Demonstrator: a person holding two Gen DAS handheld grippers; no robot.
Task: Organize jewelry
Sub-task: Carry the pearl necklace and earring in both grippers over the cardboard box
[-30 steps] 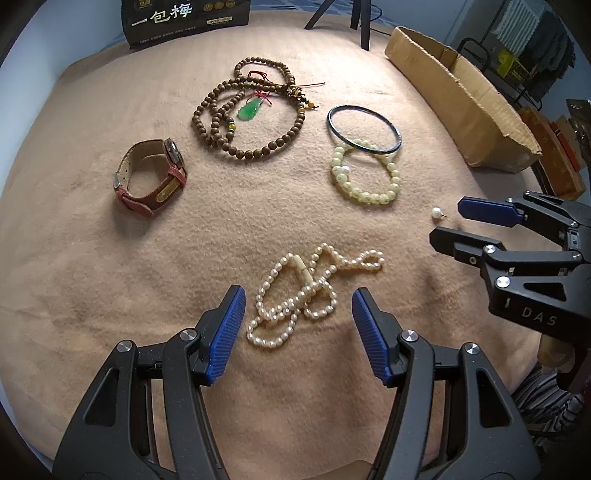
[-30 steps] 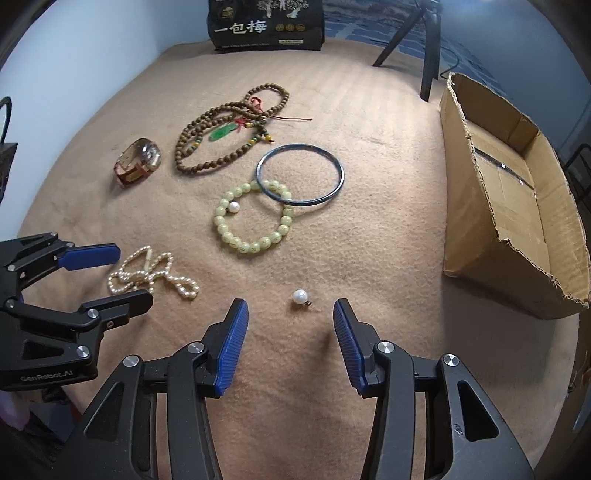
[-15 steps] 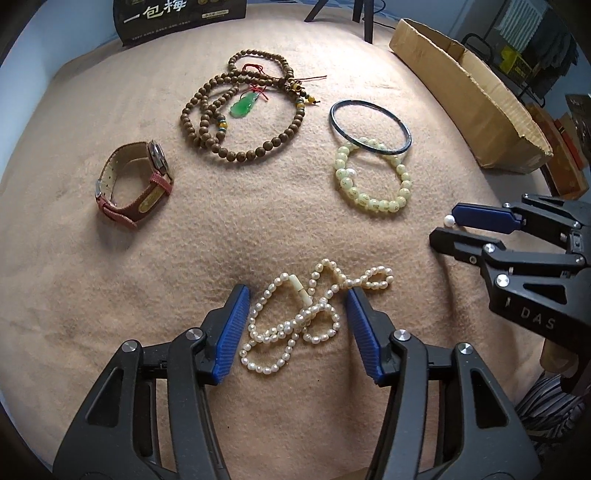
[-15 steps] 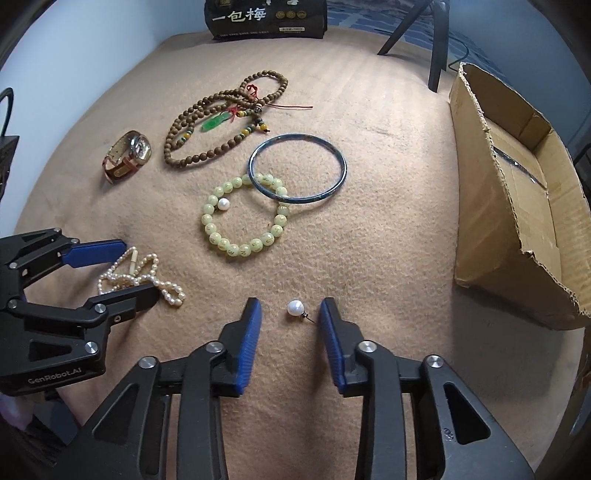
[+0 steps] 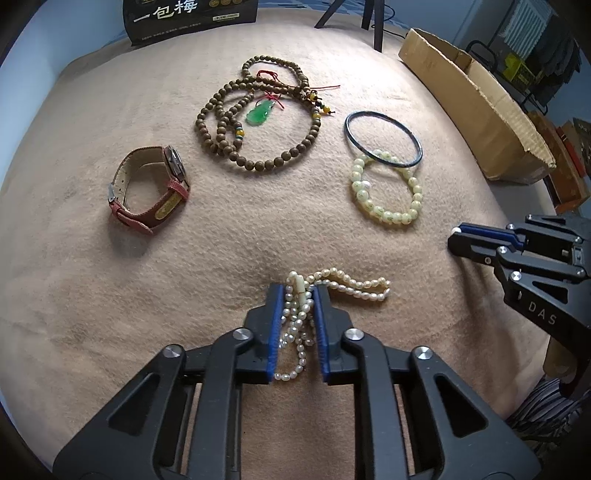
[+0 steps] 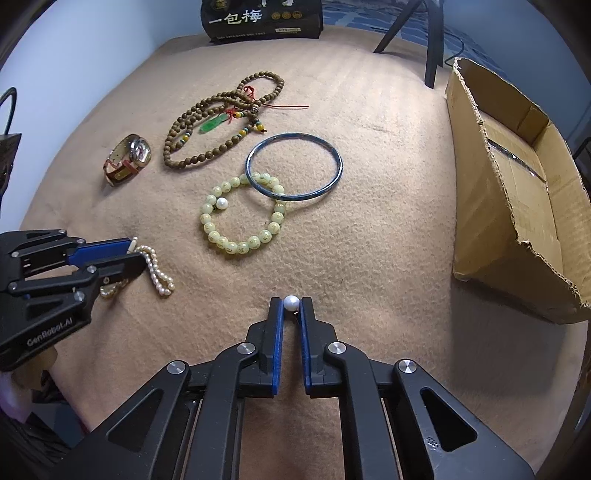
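Two grippers: I read both clenched on loads.
Left gripper (image 5: 298,291): clamped on the pearl necklace (image 5: 345,284), bunched on the blanket (image 5: 92,295) at 6 o'clock.
Right gripper (image 6: 291,304): pinching the pearl earring (image 6: 290,303) at its tips.
Cardboard box (image 6: 517,192): 3 o'clock of the right view.

a tan blanket (image 6: 388,229) is seen spread across the whole surface, lightly rippled. an open cardboard box (image 6: 517,206) is laid at the right edge, its near wall torn and ragged; in the left wrist view the same box (image 5: 476,103) is seen at upper right. a dark package (image 6: 264,18) with white chinese characters is propped at the far edge. black tripod legs (image 6: 430,40) are planted behind the blanket, between package and box. beyond the box, boxes and hung cloth are glimpsed, blurred.
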